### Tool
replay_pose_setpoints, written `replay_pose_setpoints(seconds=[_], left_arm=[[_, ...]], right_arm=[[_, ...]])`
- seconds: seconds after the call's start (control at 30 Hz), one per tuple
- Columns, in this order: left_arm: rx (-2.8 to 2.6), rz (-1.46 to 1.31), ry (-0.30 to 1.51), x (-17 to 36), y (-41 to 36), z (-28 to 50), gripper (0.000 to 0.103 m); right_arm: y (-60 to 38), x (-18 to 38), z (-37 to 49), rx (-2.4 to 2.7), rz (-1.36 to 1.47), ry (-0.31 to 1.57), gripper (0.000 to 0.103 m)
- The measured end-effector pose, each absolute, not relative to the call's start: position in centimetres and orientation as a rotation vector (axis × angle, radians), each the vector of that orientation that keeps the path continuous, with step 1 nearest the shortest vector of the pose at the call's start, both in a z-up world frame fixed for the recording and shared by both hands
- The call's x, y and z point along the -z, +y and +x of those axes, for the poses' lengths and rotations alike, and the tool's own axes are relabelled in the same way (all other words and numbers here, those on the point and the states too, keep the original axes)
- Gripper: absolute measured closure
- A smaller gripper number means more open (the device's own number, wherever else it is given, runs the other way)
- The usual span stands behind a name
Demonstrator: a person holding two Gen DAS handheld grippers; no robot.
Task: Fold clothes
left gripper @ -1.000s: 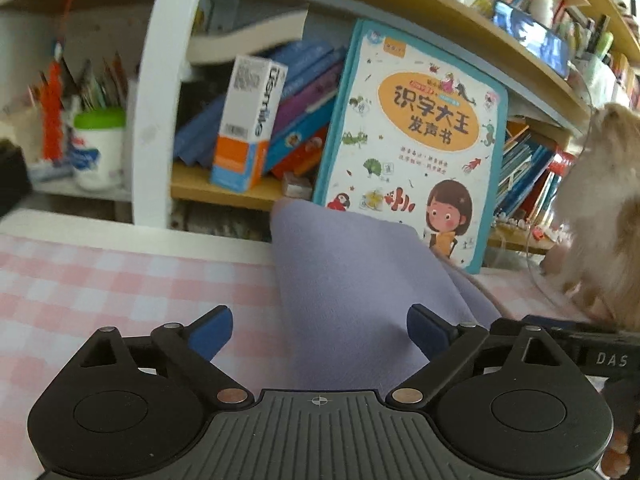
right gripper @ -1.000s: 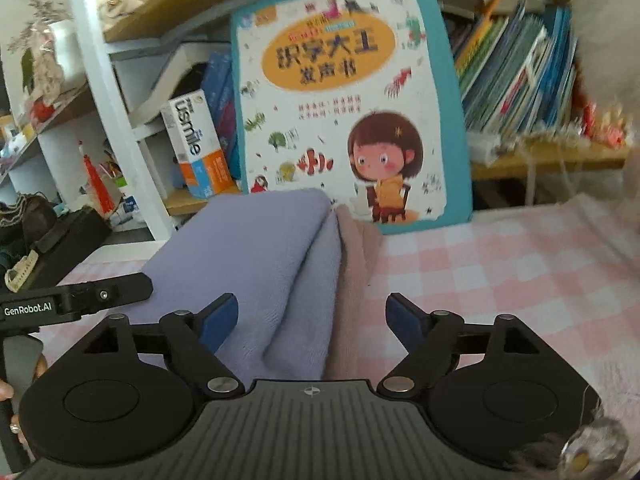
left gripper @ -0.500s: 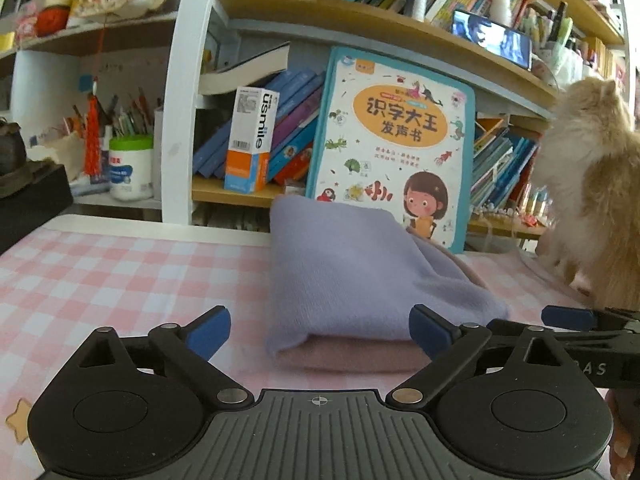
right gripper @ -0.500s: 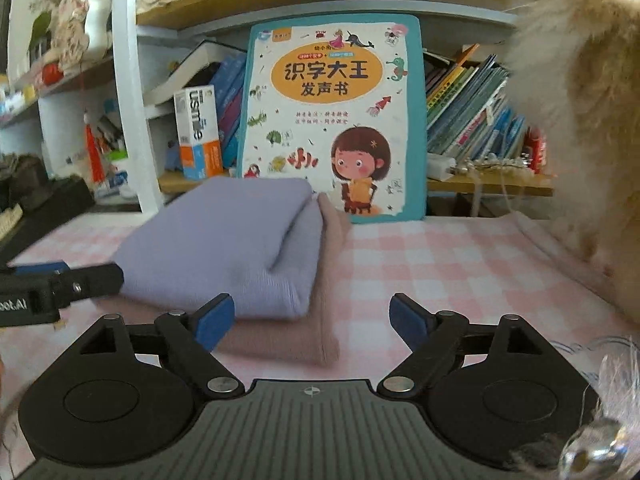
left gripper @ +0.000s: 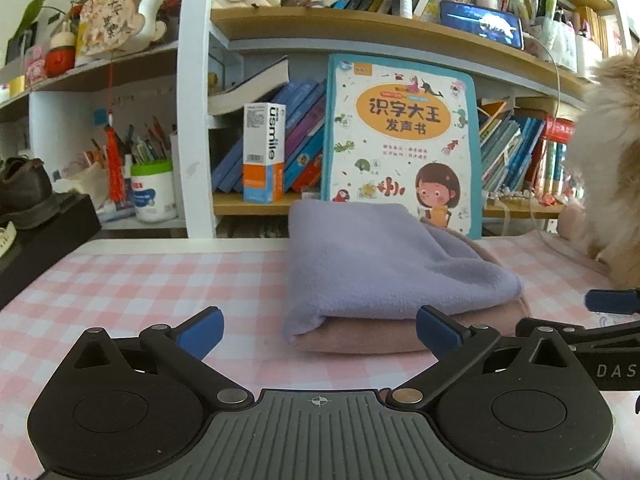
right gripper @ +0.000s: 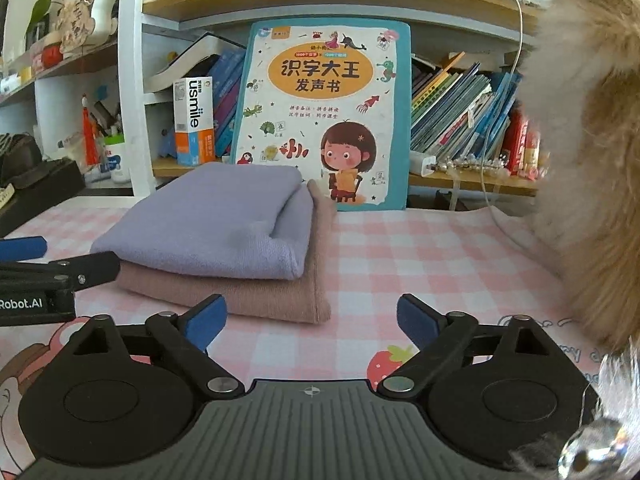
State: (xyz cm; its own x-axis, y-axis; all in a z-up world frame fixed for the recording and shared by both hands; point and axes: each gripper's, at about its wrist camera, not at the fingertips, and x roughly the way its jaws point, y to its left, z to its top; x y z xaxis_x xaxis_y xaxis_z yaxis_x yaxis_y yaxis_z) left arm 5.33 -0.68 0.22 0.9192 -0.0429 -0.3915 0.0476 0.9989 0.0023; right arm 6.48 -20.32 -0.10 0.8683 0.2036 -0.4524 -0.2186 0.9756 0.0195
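Observation:
A folded lilac cloth (left gripper: pixel 380 264) lies on top of a folded dusty-pink cloth (left gripper: pixel 360 336) on the pink checked table (left gripper: pixel 160 280). Both show in the right wrist view too: lilac cloth (right gripper: pixel 216 220), pink cloth (right gripper: pixel 256 296). My left gripper (left gripper: pixel 318 330) is open and empty, just in front of the stack. My right gripper (right gripper: pixel 312 318) is open and empty, in front of the stack's right corner. The right gripper's fingers (left gripper: pixel 612 300) show at the right edge of the left wrist view, and the left gripper's fingers (right gripper: pixel 24 248) at the left edge of the right wrist view.
A large children's book (left gripper: pixel 400 144) leans against the bookshelf (left gripper: pixel 360 28) behind the stack. A fluffy cat (right gripper: pixel 592 160) sits on the table at the right. A black box with a shoe (left gripper: pixel 36 232) stands at the left.
Both grippers have drawn back from the stack and dropped lower. The lilac cloth, close up between the fingers a second ago, now lies flat on the pink cloth.

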Motion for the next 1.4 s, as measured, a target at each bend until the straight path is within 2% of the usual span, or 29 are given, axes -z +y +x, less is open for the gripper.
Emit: replay_pose_setpoints(seconds=[1.4], left_arm=[[0.008,0.024,0.464,-0.01,-0.59,6.1,0.0]], right_arm=[[-19.88,0.42,7.06,-0.203,-0.067,0.504,0.003]])
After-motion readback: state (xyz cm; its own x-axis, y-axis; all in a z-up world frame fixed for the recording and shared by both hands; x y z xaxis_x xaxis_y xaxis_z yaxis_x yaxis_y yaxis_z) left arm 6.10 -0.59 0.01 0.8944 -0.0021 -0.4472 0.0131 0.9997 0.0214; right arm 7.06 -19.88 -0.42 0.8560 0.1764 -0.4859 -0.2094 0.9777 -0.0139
